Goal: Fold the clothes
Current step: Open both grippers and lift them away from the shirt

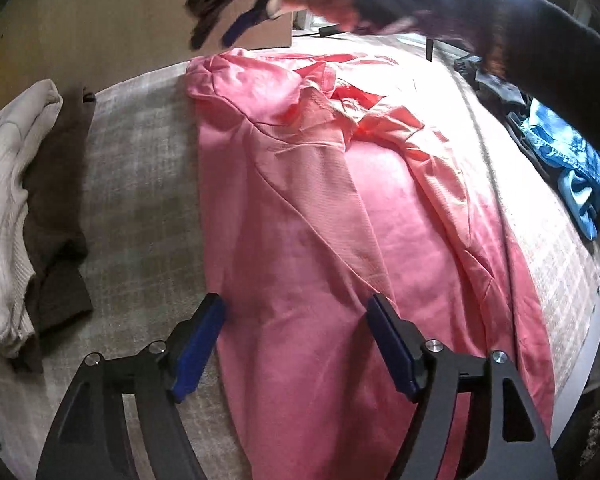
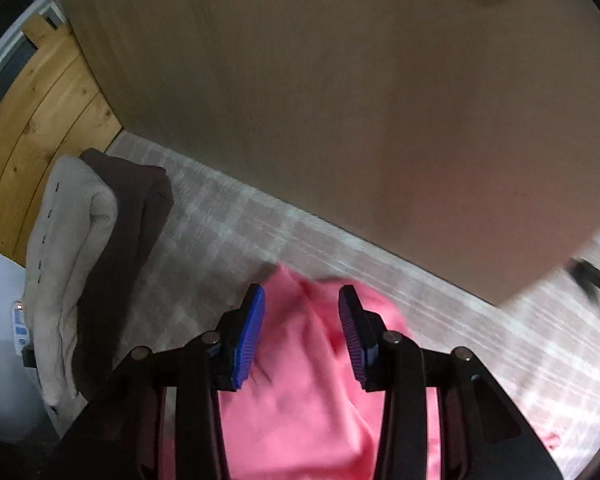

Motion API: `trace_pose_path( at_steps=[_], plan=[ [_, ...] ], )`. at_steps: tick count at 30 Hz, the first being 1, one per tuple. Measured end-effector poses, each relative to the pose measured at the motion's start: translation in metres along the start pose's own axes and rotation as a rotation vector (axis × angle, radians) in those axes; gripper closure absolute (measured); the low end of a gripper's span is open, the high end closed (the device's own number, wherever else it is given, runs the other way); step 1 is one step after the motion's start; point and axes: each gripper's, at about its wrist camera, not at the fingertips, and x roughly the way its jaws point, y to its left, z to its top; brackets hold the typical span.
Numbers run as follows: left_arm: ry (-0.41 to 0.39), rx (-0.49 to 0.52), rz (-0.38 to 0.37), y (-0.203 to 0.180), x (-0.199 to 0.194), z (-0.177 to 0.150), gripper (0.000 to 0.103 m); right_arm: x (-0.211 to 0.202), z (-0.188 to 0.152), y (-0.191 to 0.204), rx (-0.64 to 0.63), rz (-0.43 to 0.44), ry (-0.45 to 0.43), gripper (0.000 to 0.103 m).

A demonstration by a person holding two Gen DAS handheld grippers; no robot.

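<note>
A pink garment (image 1: 320, 208) lies spread lengthwise on a grey checked cover (image 1: 140, 184), with a crumpled sleeve folded over its far right part. My left gripper (image 1: 296, 304) hovers open over the garment's near left edge; its blue pads (image 1: 198, 344) stand wide apart and press on nothing. My right gripper (image 1: 236, 28) shows blurred at the garment's far end. In the right wrist view my right gripper (image 2: 302, 292) is open above the pink garment (image 2: 308, 400), whose corner lies under the gap without touching the pads (image 2: 248, 340).
A folded cream knit (image 1: 8, 216) and a brown garment (image 1: 60, 200) lie at the left edge, also seen as cream knit (image 2: 68, 260) and brown garment (image 2: 128, 232). Blue clothes (image 1: 572, 164) are heaped at the right. A dark sleeve (image 1: 520, 32) crosses the top. A tan panel (image 2: 340, 100) borders the cover.
</note>
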Motion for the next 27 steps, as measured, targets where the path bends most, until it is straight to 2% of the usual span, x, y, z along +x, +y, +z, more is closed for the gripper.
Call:
trace_pose_path(
  at_steps=[4, 6, 7, 8, 12, 13, 16, 18, 19, 20, 24, 27],
  plan=[
    [-0.006, 0.004, -0.011, 0.000, 0.001, 0.000, 0.028, 0.012, 0.003, -0.001, -0.017, -0.047, 0.033, 0.065],
    [-0.012, 0.002, -0.015, 0.000, 0.001, 0.000, 0.028, 0.014, 0.003, -0.002, -0.007, -0.021, 0.044, 0.065],
    [-0.016, 0.001, -0.017, 0.001, 0.001, 0.000, 0.027, 0.012, 0.001, 0.000, -0.024, -0.018, 0.041, 0.081],
    [-0.020, -0.001, -0.019, 0.001, 0.001, 0.000, 0.027, 0.010, -0.002, 0.004, -0.044, -0.016, 0.037, 0.100],
    [-0.031, 0.007, -0.021, 0.001, 0.002, -0.001, 0.027, -0.021, -0.009, 0.002, -0.079, -0.044, -0.091, 0.101],
    [-0.035, 0.007, -0.022, 0.001, 0.002, -0.002, 0.027, -0.020, -0.009, -0.001, -0.076, -0.063, -0.099, 0.101],
    [-0.047, 0.011, -0.016, 0.000, 0.002, -0.003, 0.026, -0.010, -0.007, -0.008, -0.076, -0.111, -0.086, 0.100],
    [-0.047, 0.017, -0.001, -0.001, 0.004, -0.003, 0.026, -0.004, -0.006, -0.003, -0.088, -0.132, -0.052, 0.092],
    [-0.043, 0.015, 0.005, -0.001, 0.004, -0.002, 0.026, -0.007, -0.006, 0.000, -0.085, -0.144, -0.061, 0.083],
    [-0.038, 0.013, 0.011, -0.001, 0.005, -0.001, 0.026, -0.016, -0.008, 0.002, -0.072, -0.123, -0.087, 0.079],
    [-0.049, -0.034, 0.014, 0.016, -0.016, -0.004, 0.027, -0.076, -0.030, -0.008, -0.005, -0.038, -0.159, 0.077],
    [-0.081, -0.080, -0.006, 0.033, -0.041, -0.010, 0.027, -0.141, -0.065, -0.025, 0.068, 0.045, -0.238, 0.064]
  ],
)
